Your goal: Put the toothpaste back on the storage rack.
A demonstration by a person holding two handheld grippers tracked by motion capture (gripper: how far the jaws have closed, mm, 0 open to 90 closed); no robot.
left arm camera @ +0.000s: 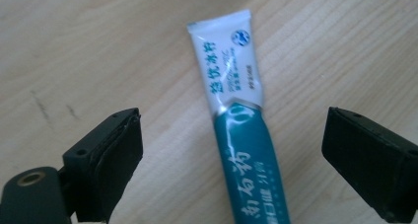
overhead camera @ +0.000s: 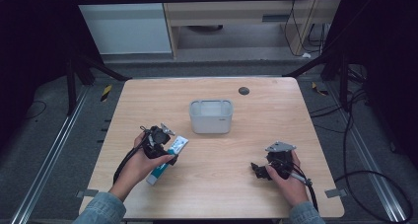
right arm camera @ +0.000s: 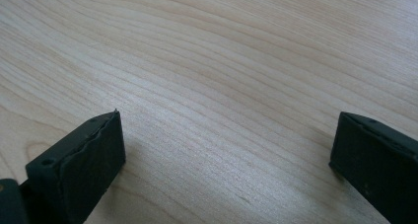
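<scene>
On the worktop (overhead camera: 276, 110), near its front-left part, a teal and white toothpaste tube (left arm camera: 236, 115) lies flat, with the left tongs (left arm camera: 231, 150) spread wide astride its teal body and touching nothing. It looks light, soft and a little slick, so a hold across the fuller teal middle seems safer than the thin crimped white end. Off to the right, the right tongs (right arm camera: 226, 155) gape empty over bare wood, and a white tub (overhead camera: 211, 116) stands mid-table.

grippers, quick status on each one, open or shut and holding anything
Left gripper: open, holding nothing; its jaws stand apart on either side of the toothpaste tube, which lies on the table.
Right gripper: open, holding nothing, over bare wood.
</scene>
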